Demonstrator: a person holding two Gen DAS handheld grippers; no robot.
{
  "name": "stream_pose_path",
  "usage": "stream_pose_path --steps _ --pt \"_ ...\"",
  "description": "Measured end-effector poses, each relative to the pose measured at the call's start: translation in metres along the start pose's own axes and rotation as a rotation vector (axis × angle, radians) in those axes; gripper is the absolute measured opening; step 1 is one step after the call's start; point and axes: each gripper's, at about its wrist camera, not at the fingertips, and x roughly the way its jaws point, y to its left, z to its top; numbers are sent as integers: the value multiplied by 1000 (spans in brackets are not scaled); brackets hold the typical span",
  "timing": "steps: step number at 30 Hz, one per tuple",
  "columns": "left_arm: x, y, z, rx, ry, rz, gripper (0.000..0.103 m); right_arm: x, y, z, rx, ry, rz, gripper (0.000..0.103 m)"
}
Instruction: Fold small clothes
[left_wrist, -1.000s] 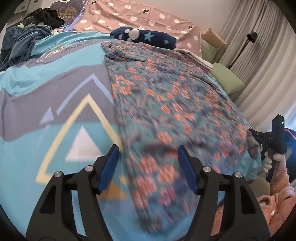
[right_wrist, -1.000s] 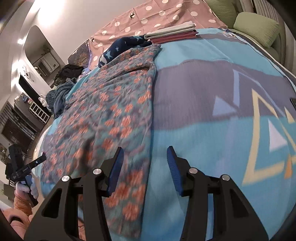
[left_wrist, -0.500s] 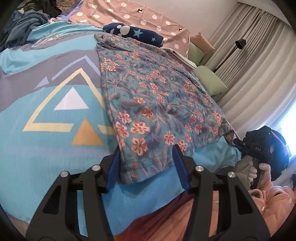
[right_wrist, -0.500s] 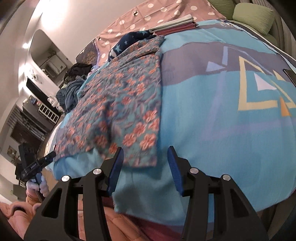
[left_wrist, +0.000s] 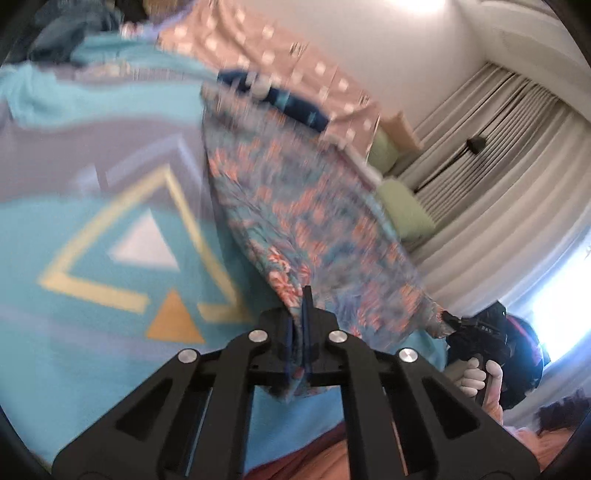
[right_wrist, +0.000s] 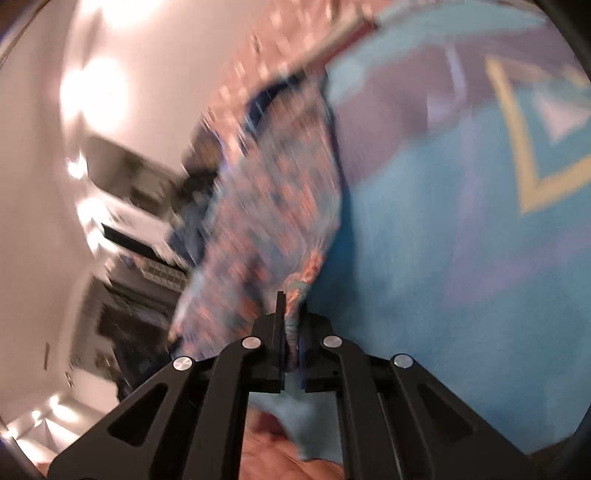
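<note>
Floral garment hem between both grippers' closed fingers

the floral garment was thin, soft printed cloth, matt, and it bunched into small folds where the left gripper pinched it. that gripper's arms looked like matt black plastic with bright round metal rivets; its pads were blue, of a rubbery look. the right gripper had the same finish. under the garment the turquoise bedcover was a smooth, matt woven cloth. beyond the garment hung pleated curtains of dull pale fabric.
</note>
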Motion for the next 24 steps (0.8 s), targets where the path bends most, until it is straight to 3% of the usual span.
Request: stream_pose_path --steps 2,5,12,15,17,20,24 --pt "-24 -13 10 47 -47 18 3 -27 14 11 -41 -60 16 5" --pt "-37 -21 12 86 -55 43 3 -34 26 10 -109 -62 -33 4" --pt "-19 4 -8 9 23 95 3 -15 -11 -6 -16 -2 -116 5" --pt "-13 7 -12 -2 42 104 3 -17 -19 -12 7 5 -113 5" --pt "-18 4 -10 -6 21 85 3 -20 -17 -11 21 -6 -64 5" --pt "-33 -11 1 13 -34 54 3 -31 -9 -3 60 -43 87 5" --pt "-58 -46 24 94 -108 24 3 -49 25 17 21 -118 173 5"
